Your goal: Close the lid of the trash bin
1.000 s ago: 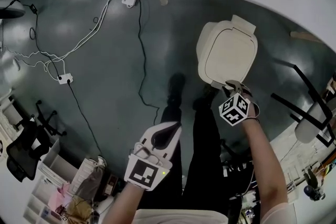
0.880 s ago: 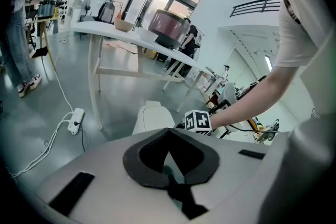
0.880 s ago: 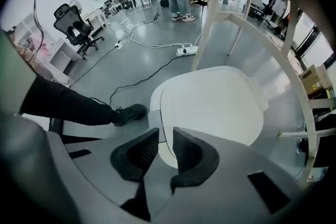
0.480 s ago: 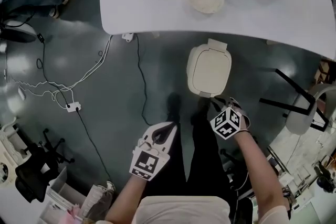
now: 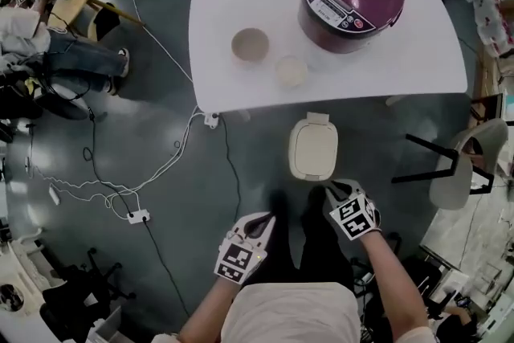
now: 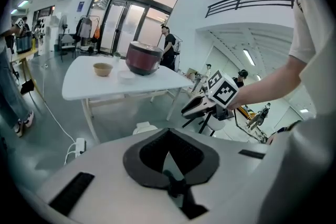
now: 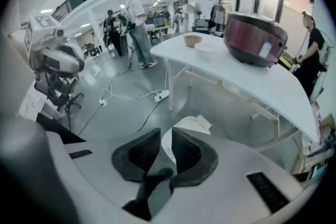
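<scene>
The cream trash bin (image 5: 312, 149) stands on the grey floor just in front of the white table (image 5: 418, 52), with its lid lying flat on top. My right gripper (image 5: 332, 189) hovers a little nearer than the bin's front edge, apart from it. Its jaws stand a narrow gap apart with nothing between them, and the bin (image 7: 192, 124) shows past my right gripper (image 7: 165, 131). My left gripper (image 5: 264, 219) hangs lower left of the bin, shut and empty. The left gripper view has my left gripper (image 6: 168, 131) over the bin (image 6: 145, 127).
A maroon rice cooker (image 5: 352, 0) and two bowls (image 5: 250, 45) sit on the table. A power strip (image 5: 212, 120) with white cables (image 5: 120, 193) lies on the floor to the left. A chair (image 5: 454, 169) stands at the right. People stand and sit further off.
The view has pulled up and back, so the whole table now shows. My right gripper has come off the bin's near edge. Both grippers sit lower and further from the bin.
</scene>
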Demonstrator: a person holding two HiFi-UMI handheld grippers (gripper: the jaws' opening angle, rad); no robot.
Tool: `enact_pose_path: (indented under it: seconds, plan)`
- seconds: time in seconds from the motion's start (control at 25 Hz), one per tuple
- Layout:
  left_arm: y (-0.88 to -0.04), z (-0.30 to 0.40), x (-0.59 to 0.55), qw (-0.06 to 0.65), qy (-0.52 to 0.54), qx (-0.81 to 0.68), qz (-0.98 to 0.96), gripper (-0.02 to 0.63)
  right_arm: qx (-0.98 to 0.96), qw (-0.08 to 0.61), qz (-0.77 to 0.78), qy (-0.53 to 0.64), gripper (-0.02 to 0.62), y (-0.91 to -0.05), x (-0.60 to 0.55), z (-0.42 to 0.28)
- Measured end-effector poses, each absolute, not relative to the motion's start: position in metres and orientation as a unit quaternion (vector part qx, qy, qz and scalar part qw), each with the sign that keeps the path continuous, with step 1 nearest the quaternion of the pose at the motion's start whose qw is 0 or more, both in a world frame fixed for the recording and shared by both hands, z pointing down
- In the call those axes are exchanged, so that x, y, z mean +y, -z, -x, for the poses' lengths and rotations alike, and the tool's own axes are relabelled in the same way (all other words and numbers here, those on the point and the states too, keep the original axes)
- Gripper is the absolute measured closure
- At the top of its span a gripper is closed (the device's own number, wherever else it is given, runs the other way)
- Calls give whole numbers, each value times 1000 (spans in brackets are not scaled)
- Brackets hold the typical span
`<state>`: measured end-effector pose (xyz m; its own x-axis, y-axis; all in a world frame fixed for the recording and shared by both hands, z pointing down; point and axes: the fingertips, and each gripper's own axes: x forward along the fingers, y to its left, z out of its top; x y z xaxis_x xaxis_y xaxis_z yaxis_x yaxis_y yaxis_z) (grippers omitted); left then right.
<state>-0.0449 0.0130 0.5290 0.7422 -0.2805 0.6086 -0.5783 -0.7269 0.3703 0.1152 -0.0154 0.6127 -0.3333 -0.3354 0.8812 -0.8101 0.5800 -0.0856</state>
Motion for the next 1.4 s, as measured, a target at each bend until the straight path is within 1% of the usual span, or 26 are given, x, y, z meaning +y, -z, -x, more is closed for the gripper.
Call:
enact_pose_path:
  seconds: [0.24,0.36,0.48,0.64,1.0,1.24,1.4]
  plan:
    - [-472,38,9,263,-238,-226,-907,594,-762,391,-450,-254,520,-515,-6,-131]
    - [-452,33,15,247,-233,-216,-915,594,-753,343,-492,-270,526,-470,5,-145]
    - [-433,25,29,252,-228,-212,-916,594,-749,296,-520,-285,538,-428,21,-155]
    - [-411,13,48,253,-218,-205,-920,594,-754,273,-543,-248,549,-383,43,-165]
    - [-345,-12,76,212,-172,-246,-930,594,-773,210,-566,-192,583,-314,96,-187]
    - [-330,-30,116,202,-156,-266,-929,594,-790,197,-554,-174,583,-298,140,-198]
    - [-318,-28,148,205,-141,-281,-927,594,-803,186,-542,-161,583,-290,172,-199]
